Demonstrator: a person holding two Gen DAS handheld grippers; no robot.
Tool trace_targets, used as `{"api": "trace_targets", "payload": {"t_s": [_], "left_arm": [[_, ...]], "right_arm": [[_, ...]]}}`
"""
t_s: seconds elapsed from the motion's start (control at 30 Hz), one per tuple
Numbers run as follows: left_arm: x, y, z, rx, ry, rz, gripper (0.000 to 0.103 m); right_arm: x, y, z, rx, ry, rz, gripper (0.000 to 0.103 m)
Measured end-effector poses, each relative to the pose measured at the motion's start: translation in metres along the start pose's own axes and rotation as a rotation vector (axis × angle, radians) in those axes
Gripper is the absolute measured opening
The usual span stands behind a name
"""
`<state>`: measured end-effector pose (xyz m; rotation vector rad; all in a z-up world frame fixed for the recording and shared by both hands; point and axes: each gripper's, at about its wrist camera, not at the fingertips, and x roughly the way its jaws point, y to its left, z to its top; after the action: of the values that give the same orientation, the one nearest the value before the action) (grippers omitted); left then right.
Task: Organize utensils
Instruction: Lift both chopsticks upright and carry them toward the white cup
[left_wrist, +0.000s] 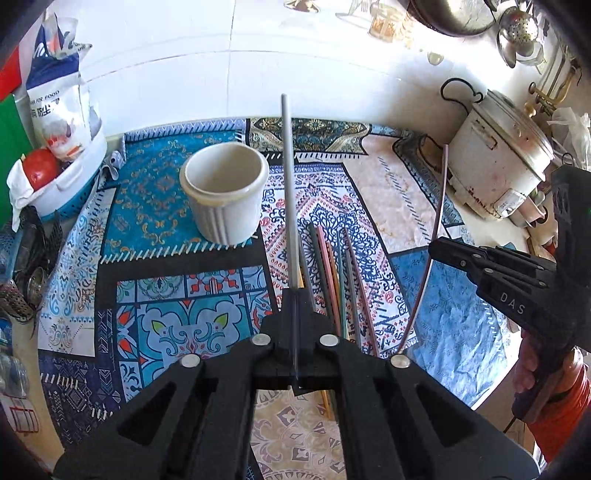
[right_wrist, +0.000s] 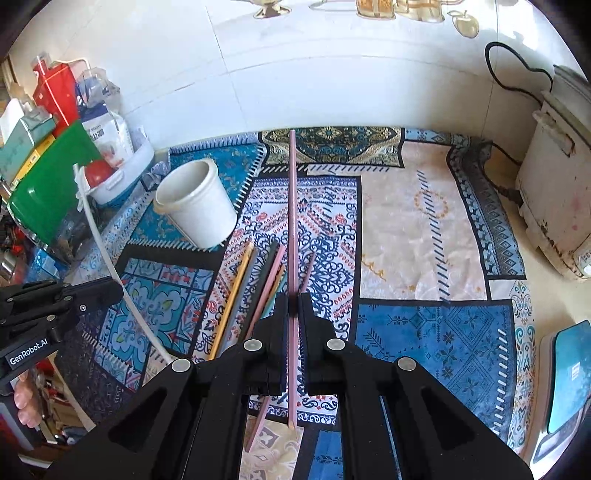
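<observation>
On the left the white ribbed cup stands upright on the patterned cloth, seemingly empty though its bottom is hidden, so sorting has barely begun. The left gripper is clamped on a grey chopstick above the loose coloured chopsticks lying just right of the cup. The right gripper pinches a slim pink chopstick.

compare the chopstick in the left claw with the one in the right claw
The left claw grips a grey chopstick; the right claw grips a pink chopstick. The grey one looks thicker, the pink one slimmer. Both are pinched in shut claws, lifted above the loose chopsticks on the patterned cloth.
</observation>
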<state>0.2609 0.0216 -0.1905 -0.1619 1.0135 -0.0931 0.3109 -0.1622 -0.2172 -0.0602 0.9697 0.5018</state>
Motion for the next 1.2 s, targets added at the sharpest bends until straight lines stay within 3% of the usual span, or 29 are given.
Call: {"api": "trace_targets", "payload": {"t_s": [0.17, 0.37, 0.57, 0.97, 1.2], "left_arm": [[-0.001, 0.001, 0.008, 0.004, -0.009, 0.0, 0.0], [0.021, 0.005, 0.012, 0.001, 0.072, -0.018, 0.001], [0.063, -0.001, 0.016, 0.028, 0.158, -0.028, 0.021], [0.146, -0.001, 0.028, 0.063, 0.242, 0.08, 0.021], [0.163, 0.001, 0.033, 0.058, 0.246, 0.094, 0.018]], "right_arm": [[-0.011, 0.005, 0.012, -0.018, -0.034, 0.019, 0.005], [-0.018, 0.008, 0.024, -0.032, -0.069, 0.028, 0.004], [-0.022, 0.005, 0.031, -0.033, -0.087, 0.034, 0.004], [-0.028, -0.011, 0.048, -0.032, -0.115, 0.033, 0.004], [-0.03, -0.017, 0.056, -0.04, -0.124, 0.037, 0.004]]}}
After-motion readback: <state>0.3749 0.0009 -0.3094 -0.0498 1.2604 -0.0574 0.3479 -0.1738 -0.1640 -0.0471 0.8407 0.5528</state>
